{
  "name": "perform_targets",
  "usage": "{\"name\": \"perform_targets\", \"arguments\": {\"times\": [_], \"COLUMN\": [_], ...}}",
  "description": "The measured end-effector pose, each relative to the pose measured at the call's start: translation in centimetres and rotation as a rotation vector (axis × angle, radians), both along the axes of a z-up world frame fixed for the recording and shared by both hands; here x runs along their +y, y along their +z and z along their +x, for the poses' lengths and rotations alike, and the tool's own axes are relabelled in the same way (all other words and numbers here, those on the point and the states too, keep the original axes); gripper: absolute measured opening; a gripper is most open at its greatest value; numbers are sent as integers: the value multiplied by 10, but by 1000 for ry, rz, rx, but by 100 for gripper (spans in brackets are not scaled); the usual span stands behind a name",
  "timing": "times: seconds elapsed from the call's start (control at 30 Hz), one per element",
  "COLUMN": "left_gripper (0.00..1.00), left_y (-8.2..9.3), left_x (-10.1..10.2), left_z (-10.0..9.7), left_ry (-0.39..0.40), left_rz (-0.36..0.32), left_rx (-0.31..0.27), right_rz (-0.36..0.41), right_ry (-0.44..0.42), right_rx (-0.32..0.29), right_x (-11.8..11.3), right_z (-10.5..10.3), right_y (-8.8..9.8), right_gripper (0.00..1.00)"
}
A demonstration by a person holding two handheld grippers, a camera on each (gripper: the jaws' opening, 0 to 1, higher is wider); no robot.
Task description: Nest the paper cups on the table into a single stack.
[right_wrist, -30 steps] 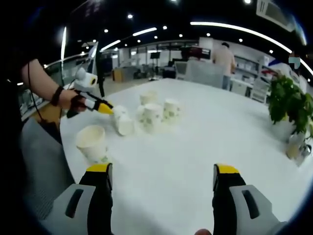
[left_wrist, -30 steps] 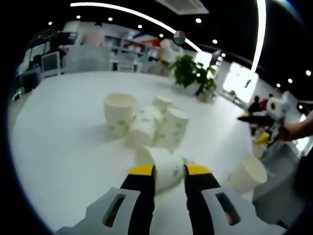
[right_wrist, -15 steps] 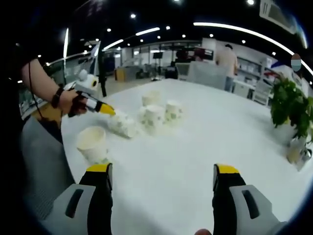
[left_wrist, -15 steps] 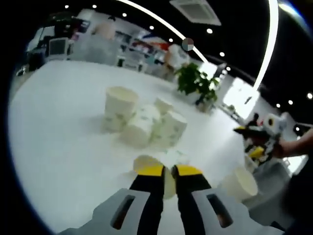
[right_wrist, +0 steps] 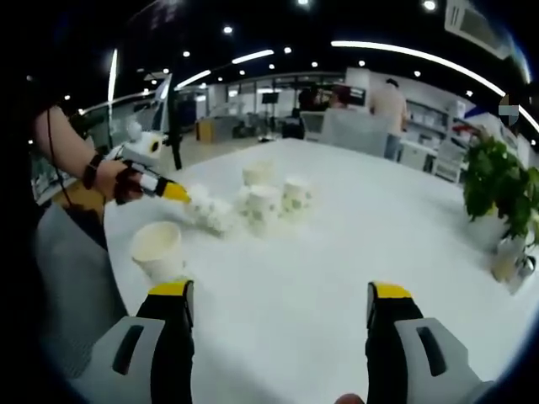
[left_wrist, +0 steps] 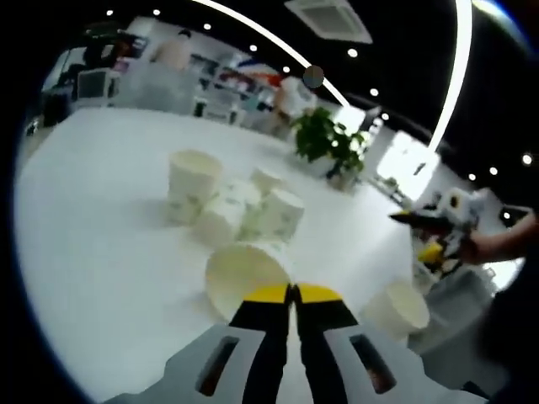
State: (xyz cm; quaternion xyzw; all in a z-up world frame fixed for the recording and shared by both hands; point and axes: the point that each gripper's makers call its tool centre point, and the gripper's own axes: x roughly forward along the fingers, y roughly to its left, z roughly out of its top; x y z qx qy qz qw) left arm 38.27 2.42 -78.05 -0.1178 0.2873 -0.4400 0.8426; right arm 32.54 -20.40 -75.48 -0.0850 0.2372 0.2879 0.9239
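Observation:
White paper cups with green print stand on the white round table (left_wrist: 93, 244). My left gripper (left_wrist: 292, 291) is shut on the rim of one paper cup (left_wrist: 242, 274), whose mouth faces the camera. Behind it is a cluster: an upright cup (left_wrist: 192, 183), a cup lying on its side (left_wrist: 221, 217) and two upside-down cups (left_wrist: 279, 212). A single upright cup (left_wrist: 397, 306) stands to the right. In the right gripper view my right gripper (right_wrist: 280, 291) is open over bare table, with the single cup (right_wrist: 157, 248) to its left. There the left gripper (right_wrist: 180, 194) holds its cup (right_wrist: 210, 215) beside the cluster (right_wrist: 263, 202).
A potted plant (right_wrist: 498, 181) stands at the table's far right edge, with a small white pot (right_wrist: 505, 257) beside it. The person's arm and lap (right_wrist: 72, 252) are at the left table edge. Office desks and people are in the background.
The left gripper's jaws closed on the lying cup's rim and tipped it up, so its mouth now faces the camera. The right gripper has stayed still and open.

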Motion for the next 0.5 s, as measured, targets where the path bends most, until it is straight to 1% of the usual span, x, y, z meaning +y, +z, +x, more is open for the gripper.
{"name": "perform_targets", "arguments": {"times": [0.07, 0.13, 0.27, 0.37, 0.43, 0.5], "left_gripper": [0, 0, 0, 0, 0, 0], "left_y": [4, 10, 23, 31, 40, 49], "left_x": [0, 1, 1, 3, 4, 7], "left_z": [-4, -6, -11, -16, -15, -15], "left_ry": [-11, -20, -32, -60, -48, -47], "left_rz": [0, 7, 4, 20, -6, -12], "left_rx": [-4, -21, -20, -35, -36, -41], "right_rz": [6, 8, 20, 28, 31, 31], "right_ry": [5, 10, 18, 22, 28, 38], "right_rx": [-6, -13, -29, -40, -45, -54], "right_x": [3, 6, 10, 12, 14, 16], "right_z": [1, 1, 2, 3, 3, 3], "right_y": [1, 3, 7, 9, 11, 13], "right_gripper": [82, 82, 82, 82, 82, 82]}}
